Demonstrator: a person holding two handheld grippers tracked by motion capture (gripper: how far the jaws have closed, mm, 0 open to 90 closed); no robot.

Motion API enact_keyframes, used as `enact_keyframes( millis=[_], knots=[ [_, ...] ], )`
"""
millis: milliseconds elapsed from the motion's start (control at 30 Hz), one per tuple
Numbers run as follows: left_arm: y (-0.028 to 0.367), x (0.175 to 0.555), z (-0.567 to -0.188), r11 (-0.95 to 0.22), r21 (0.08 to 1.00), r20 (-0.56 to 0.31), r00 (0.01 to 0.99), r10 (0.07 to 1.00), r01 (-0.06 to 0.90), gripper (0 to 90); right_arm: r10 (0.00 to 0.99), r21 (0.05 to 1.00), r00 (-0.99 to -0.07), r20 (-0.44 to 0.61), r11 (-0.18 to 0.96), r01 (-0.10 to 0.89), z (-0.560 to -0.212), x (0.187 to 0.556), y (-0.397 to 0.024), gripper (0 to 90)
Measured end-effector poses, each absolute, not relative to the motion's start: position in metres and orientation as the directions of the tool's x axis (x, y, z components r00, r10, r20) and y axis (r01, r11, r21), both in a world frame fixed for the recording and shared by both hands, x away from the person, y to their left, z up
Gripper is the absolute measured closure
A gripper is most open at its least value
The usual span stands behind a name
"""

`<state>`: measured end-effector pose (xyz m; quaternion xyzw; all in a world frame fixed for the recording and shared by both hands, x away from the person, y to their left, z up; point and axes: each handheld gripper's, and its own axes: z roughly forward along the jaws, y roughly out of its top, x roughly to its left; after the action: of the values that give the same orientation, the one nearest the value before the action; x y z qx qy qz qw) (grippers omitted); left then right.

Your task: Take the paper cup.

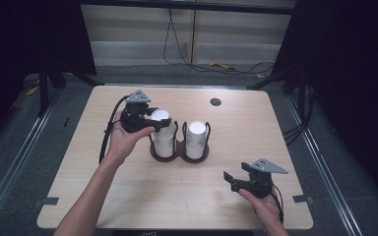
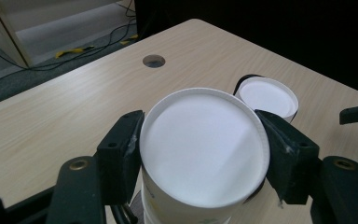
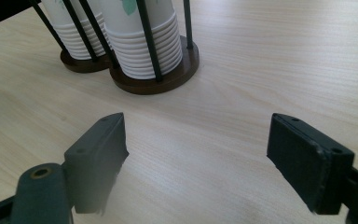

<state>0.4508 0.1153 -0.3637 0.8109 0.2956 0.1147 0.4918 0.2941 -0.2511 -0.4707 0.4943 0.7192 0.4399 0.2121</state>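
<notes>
Left tongs are clamped on the top cup of the left stack, pads squeezing opposite sides just under the base disc. Cups sit upside down, so the grip is on the narrow end; my guess is that's deliberate, since it's the one part standing proud of the stack and gives a way to peel one cup off.

The stack sits in the left bay of the twin wire holder, mid-worktop. The rods keep the nested cups upright, so a straight lift should free the top one, though a second may ride up if they're jammed.

The right stack in the other bay is untouched.

Right tongs are parked low over the near right of the worktop, jaws spread wide, nothing between them, aimed at the holder. Reads as standby: out of the lift path, close enough to steady the base or take a handover.
</notes>
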Motion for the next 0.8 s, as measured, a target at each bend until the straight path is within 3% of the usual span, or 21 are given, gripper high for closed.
enact_keyframes(
  millis=[433,800],
  knots=[
    [0.127,0.449,-0.352,-0.298,0.888,-0.117,0.799,0.590,0.350,36.1,0.897,0.841,-0.422,0.132,0.124,0.526,-0.471,0.295,-0.250,19.7],
    [0.130,0.434,-0.342,-0.253,0.922,-0.122,0.840,0.529,0.294,36.0,0.895,0.841,-0.425,0.137,0.121,0.527,-0.471,0.295,-0.250,19.7]
  ],
)
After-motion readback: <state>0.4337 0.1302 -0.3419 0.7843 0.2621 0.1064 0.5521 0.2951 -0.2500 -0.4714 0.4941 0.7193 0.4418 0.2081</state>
